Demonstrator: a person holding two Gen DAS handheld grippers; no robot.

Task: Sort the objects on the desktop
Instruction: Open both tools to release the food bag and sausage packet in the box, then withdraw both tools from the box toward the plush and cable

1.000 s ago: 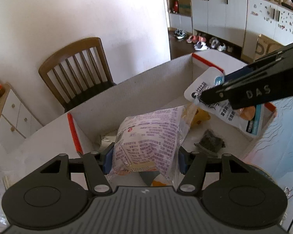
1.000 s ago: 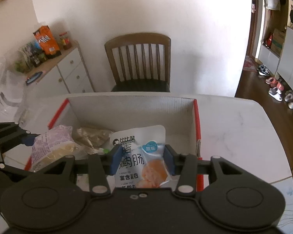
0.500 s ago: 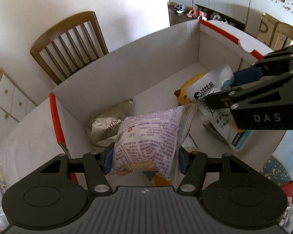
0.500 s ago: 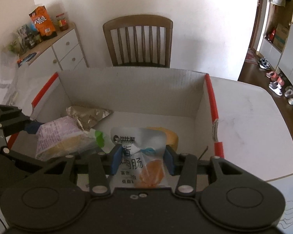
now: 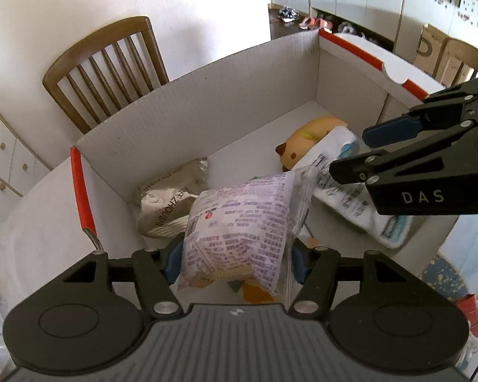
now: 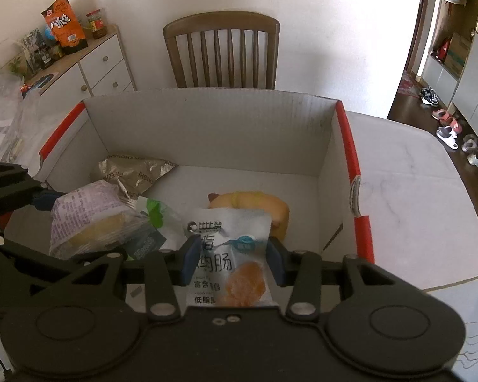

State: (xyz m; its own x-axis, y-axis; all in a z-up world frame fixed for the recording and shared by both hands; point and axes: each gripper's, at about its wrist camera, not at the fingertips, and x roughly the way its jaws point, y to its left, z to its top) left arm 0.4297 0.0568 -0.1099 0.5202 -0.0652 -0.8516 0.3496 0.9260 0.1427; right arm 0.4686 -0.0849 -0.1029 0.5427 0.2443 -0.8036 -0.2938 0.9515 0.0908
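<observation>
A white cardboard box (image 5: 226,95) with red edges stands on the table; it also shows in the right wrist view (image 6: 213,127). My left gripper (image 5: 234,259) is shut on a purple-printed snack bag (image 5: 239,222) held low inside the box. My right gripper (image 6: 231,262) is shut on a white sausage pouch (image 6: 231,254), also low inside the box, to the right of the purple bag (image 6: 86,219). A yellow plush toy (image 5: 306,145) and a silver-brown packet (image 5: 169,200) lie on the box floor.
A wooden chair (image 6: 221,51) stands behind the box. A white drawer cabinet (image 6: 89,67) with snack packs is at far left. The marble table (image 6: 408,191) extends right of the box. A red clip (image 5: 468,308) lies at the table's right edge.
Both grippers have moved down and forward into the box with their bags. The sausage pouch now hangs over the yellow plush toy.
</observation>
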